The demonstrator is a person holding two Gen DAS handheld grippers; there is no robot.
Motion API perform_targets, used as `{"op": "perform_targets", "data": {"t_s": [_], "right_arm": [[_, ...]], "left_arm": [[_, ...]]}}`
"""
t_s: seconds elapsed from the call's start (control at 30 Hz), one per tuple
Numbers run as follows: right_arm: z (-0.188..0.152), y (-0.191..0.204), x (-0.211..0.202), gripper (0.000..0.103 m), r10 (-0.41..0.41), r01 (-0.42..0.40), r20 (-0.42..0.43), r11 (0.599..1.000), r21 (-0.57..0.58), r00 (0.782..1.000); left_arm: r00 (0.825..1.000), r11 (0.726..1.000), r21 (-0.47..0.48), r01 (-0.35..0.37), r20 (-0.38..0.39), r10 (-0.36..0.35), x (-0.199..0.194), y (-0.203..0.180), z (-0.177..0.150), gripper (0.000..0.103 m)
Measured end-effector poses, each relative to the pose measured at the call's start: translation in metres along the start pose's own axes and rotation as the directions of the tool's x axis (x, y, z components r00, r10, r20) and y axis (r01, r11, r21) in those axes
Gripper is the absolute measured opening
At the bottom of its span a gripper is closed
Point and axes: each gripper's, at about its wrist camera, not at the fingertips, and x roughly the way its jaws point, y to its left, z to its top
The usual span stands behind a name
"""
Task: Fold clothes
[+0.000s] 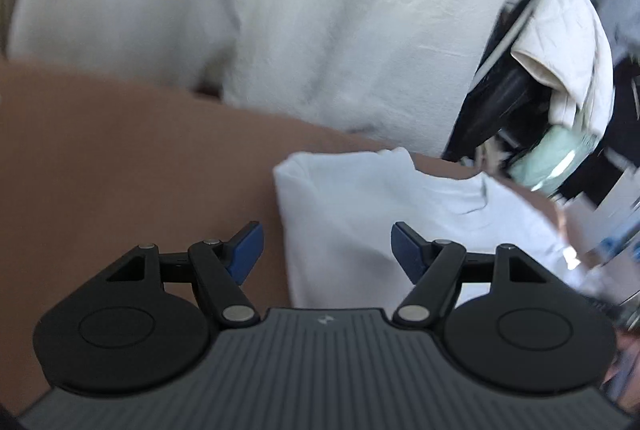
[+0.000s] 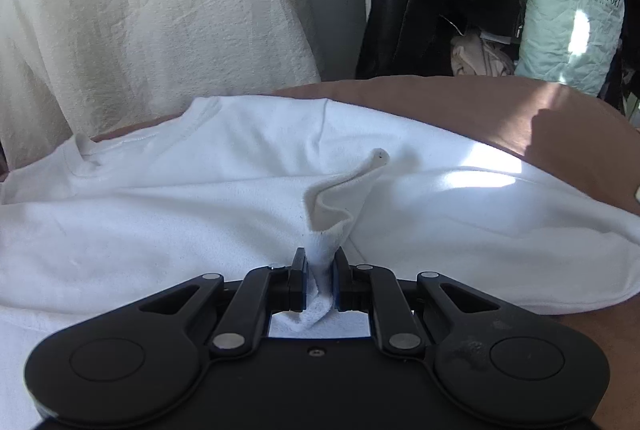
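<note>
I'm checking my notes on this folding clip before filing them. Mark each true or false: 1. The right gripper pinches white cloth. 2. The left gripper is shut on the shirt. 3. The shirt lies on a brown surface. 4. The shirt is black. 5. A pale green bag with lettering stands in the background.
1. True: the right gripper is shut on a bunched fold of the white shirt.
2. False: the left gripper is open and holds nothing.
3. True: the brown surface is under it.
4. False: it is white.
5. True: the green bag reads "A+COMFORT".
</note>
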Motion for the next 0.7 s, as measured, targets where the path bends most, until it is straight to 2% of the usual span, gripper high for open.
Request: {"op": "perform_targets", "data": {"t_s": [0.03,0.07,0.13,0.2,0.33,0.4,0.43,0.47,0.57,0.6,0.67,0.7], "right_arm": [[0.000,0.000,-0.001,0.015,0.013,-0.013,0.010,1.000,-0.004,1.000],[0.001,0.000,-0.002,0.013,0.027,-0.026,0.020,1.000,-0.008,0.999],[0.003,-0.002,-0.005,0.012,0.053,-0.053,0.043,0.999,-0.007,0.998],[0.004,-0.005,-0.010,0.012,0.076,-0.077,0.067,0.997,0.013,0.995],[0.005,-0.005,-0.018,0.007,0.116,-0.118,0.092,0.993,0.018,0.989],[0.005,-0.001,-0.017,0.007,0.131,-0.132,0.082,0.991,0.011,0.988],[0.005,0.002,-0.012,0.007,0.118,-0.118,0.065,0.993,-0.003,0.991],[0.004,0.004,-0.008,0.007,0.107,-0.107,0.047,0.994,-0.008,0.993],[0.002,0.005,0.006,0.007,0.085,-0.085,-0.005,0.996,0.010,0.996],[0.001,0.006,0.007,0.007,0.075,-0.075,-0.014,0.997,0.017,0.997],[0.001,0.005,0.003,0.016,0.050,-0.050,-0.005,0.998,0.033,0.999],[0.002,0.002,0.002,0.020,0.050,-0.050,0.002,0.998,0.049,0.999]], "left_arm": [[1.000,1.000,0.001,0.001,-0.017,-0.001,0.008,0.001,0.003,0.020],[0.999,0.999,0.031,-0.016,-0.041,0.018,0.015,-0.001,0.006,0.004],[0.996,0.994,0.079,-0.074,-0.051,0.079,0.020,-0.006,0.011,0.004],[0.995,0.990,0.097,-0.100,-0.004,0.101,0.009,-0.010,0.015,0.004],[0.978,0.972,0.110,-0.207,0.016,0.206,0.000,0.001,0.023,0.005],[0.965,0.964,0.064,-0.260,-0.017,0.261,0.009,0.016,0.024,0.013],[0.954,0.953,0.051,-0.299,-0.021,0.300,0.013,0.024,0.023,0.025],[0.950,0.950,0.040,-0.310,-0.013,0.310,0.014,0.030,0.021,0.029],[0.966,0.967,-0.011,-0.253,0.049,0.253,-0.006,0.031,0.012,0.027],[0.968,0.970,0.017,-0.244,0.066,0.242,-0.015,0.022,0.009,0.027],[0.971,0.970,0.083,-0.226,0.097,0.218,-0.032,0.005,0.000,0.030],[0.973,0.967,0.135,-0.218,0.100,0.206,-0.040,-0.005,-0.006,0.035]]}}
